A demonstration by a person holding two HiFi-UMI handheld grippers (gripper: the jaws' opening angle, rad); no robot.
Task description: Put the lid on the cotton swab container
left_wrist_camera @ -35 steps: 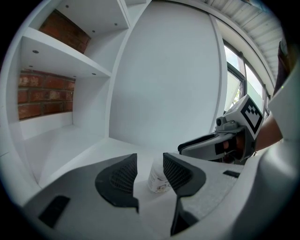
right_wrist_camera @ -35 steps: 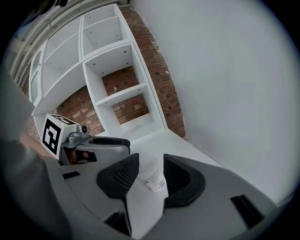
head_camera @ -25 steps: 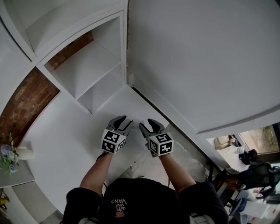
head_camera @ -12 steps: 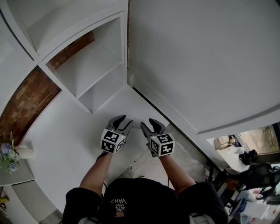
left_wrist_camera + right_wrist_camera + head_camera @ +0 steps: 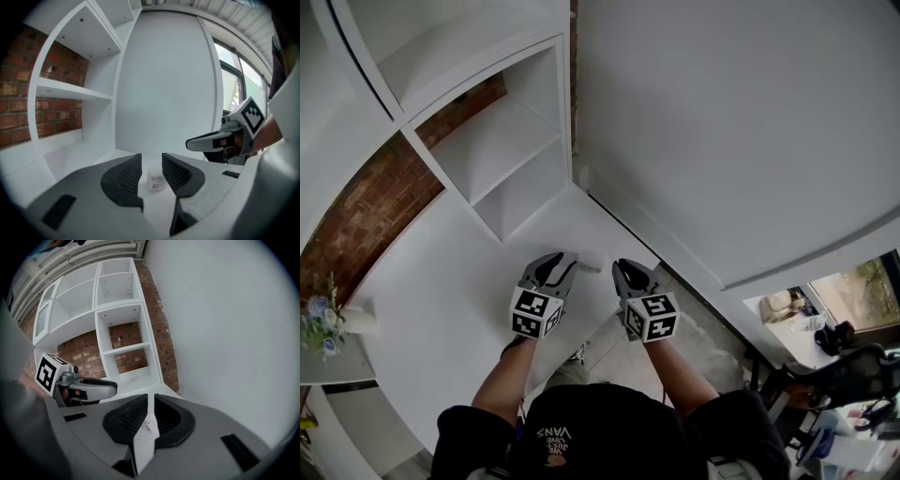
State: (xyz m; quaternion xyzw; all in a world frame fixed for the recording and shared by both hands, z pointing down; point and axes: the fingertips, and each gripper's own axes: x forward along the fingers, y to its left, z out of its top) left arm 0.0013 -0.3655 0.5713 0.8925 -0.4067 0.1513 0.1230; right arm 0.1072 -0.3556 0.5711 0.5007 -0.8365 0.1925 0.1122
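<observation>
A small white cotton swab container [image 5: 157,179] with grey print stands upright on the white tabletop [image 5: 441,281]; in the head view the container [image 5: 590,262] is a pale shape just ahead of both grippers. My left gripper [image 5: 559,267] hovers short of it, open, and the container shows through the gap between its jaws, untouched. My right gripper [image 5: 625,273] is beside it. Its jaws have just been closing to a narrow slit, and only a small pale shape [image 5: 150,424] shows there, too small to name. I cannot pick out the lid.
White shelving [image 5: 502,155] backed by a brick wall [image 5: 356,211] stands at the table's far left. A white wall [image 5: 722,122] runs along the right. A vase of flowers [image 5: 321,323] sits at the left edge, and the table's near edge [image 5: 609,323] lies under my hands.
The right gripper's jaws have drawn from wide apart to nearly together. Both grippers have lifted slightly, and the left jaws still stand apart.
</observation>
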